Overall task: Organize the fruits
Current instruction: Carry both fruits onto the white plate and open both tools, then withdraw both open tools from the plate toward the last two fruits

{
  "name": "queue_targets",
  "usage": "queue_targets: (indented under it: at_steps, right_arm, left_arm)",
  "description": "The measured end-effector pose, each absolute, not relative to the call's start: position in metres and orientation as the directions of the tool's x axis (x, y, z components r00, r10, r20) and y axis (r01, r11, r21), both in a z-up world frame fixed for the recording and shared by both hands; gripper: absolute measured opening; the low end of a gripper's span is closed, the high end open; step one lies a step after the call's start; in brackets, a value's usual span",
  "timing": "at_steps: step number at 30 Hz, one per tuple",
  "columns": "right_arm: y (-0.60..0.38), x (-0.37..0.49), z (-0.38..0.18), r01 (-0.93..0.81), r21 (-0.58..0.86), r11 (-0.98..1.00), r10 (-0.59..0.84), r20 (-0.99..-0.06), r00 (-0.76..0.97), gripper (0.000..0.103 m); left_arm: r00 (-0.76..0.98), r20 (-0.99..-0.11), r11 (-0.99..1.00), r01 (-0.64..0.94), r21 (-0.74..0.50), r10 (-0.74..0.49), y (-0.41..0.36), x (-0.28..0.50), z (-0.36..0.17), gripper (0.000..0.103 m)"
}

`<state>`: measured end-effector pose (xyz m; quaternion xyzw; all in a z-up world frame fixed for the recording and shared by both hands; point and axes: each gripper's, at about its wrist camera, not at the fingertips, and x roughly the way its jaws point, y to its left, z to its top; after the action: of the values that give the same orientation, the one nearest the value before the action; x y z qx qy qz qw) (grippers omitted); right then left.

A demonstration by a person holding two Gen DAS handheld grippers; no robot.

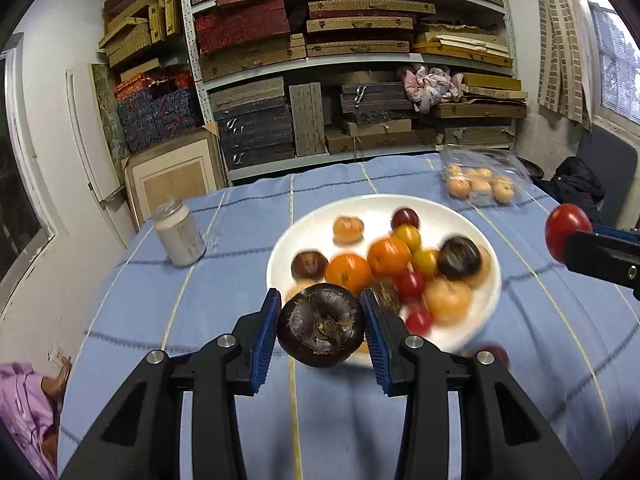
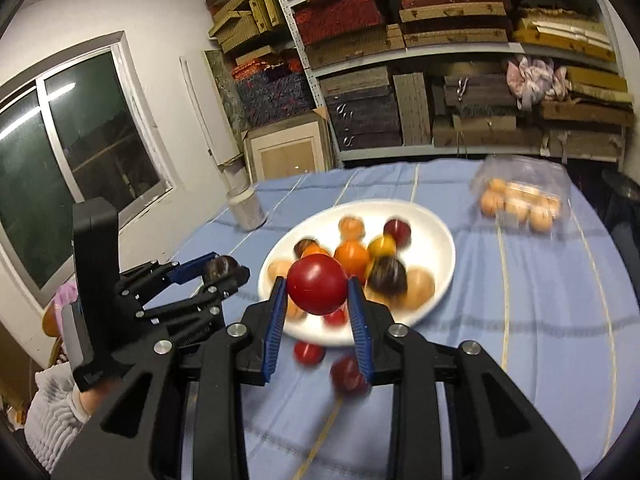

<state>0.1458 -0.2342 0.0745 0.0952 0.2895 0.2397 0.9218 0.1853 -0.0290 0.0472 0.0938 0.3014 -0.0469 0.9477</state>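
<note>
A white plate (image 1: 476, 216) on the blue striped tablecloth holds several fruits: oranges, small red and yellow ones, dark mangosteens. My left gripper (image 1: 322, 322) is shut on a dark mangosteen (image 1: 320, 326), lifted over the plate's near rim. In the right wrist view that gripper (image 2: 224, 270) shows at the left with the mangosteen (image 2: 218, 267) in it. My right gripper (image 2: 318, 292) is shut on a red tomato (image 2: 317, 283), held above the plate (image 2: 436, 224). From the left wrist view the tomato (image 1: 566, 232) and the right gripper's fingers (image 1: 600, 254) appear at the right edge.
Two red fruits (image 2: 309, 352) (image 2: 348, 374) lie on the cloth before the plate. A clear bag of pale orange fruits (image 1: 480, 184) sits at the far right. A lidded jar (image 1: 180, 234) stands at the far left. Shelves of boxes (image 1: 344, 60) stand behind the table.
</note>
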Motion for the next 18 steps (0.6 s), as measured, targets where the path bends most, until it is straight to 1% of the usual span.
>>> queue_targets:
  at_steps: [4,7,9,11,12,13,14,15,16,18]
  right_arm:
    - [-0.217,0.207,0.062,-0.371,0.300,0.879,0.477,-0.549,0.687,0.030]
    - [-0.208,0.241,0.044,-0.359,0.283,0.889,0.457,-0.595,0.662,0.030]
    - [-0.200,0.259,0.031,-0.355,0.258,0.899,0.436,-0.622,0.651,0.030]
    - [-0.192,0.269,0.022,-0.356,0.199,0.913,0.397,-0.637,0.661,0.030]
    - [-0.189,0.271,0.019,-0.360,0.176,0.916,0.385,-0.640,0.665,0.031]
    - [-0.187,0.272,0.017,-0.364,0.161,0.917,0.377,-0.642,0.668,0.031]
    - [-0.184,0.274,0.015,-0.368,0.138,0.920,0.365,-0.645,0.671,0.031]
    - [-0.182,0.274,0.014,-0.371,0.125,0.920,0.360,-0.645,0.674,0.038]
    - [-0.182,0.274,0.014,-0.373,0.121,0.920,0.359,-0.643,0.677,0.041]
    - [-0.191,0.268,0.019,-0.352,0.151,0.924,0.366,-0.623,0.691,0.054]
  left_arm:
    - [0.768,-0.638,0.986,0.139,0.086,-0.052,-0.026,0.246,0.039,0.041]
    - [0.744,-0.666,0.989,0.132,0.072,-0.051,-0.027,0.276,0.026,0.041]
    - [0.725,-0.686,0.989,0.134,0.058,-0.058,-0.028,0.292,0.016,0.042]
    - [0.725,-0.687,0.989,0.131,0.069,-0.048,-0.028,0.299,0.010,0.042]
    - [0.729,-0.683,0.989,0.127,0.078,-0.040,-0.029,0.301,0.008,0.045]
    - [0.733,-0.679,0.989,0.122,0.081,-0.035,-0.029,0.302,0.008,0.055]
    - [0.732,-0.680,0.990,0.124,0.074,-0.041,-0.029,0.303,0.008,0.068]
    - [0.733,-0.679,0.990,0.122,0.069,-0.043,-0.028,0.302,0.008,0.073]
    - [0.735,-0.677,0.991,0.115,0.071,-0.037,-0.027,0.301,0.009,0.077]
    - [0.738,-0.674,0.992,0.105,0.063,-0.035,-0.024,0.293,0.012,0.081]
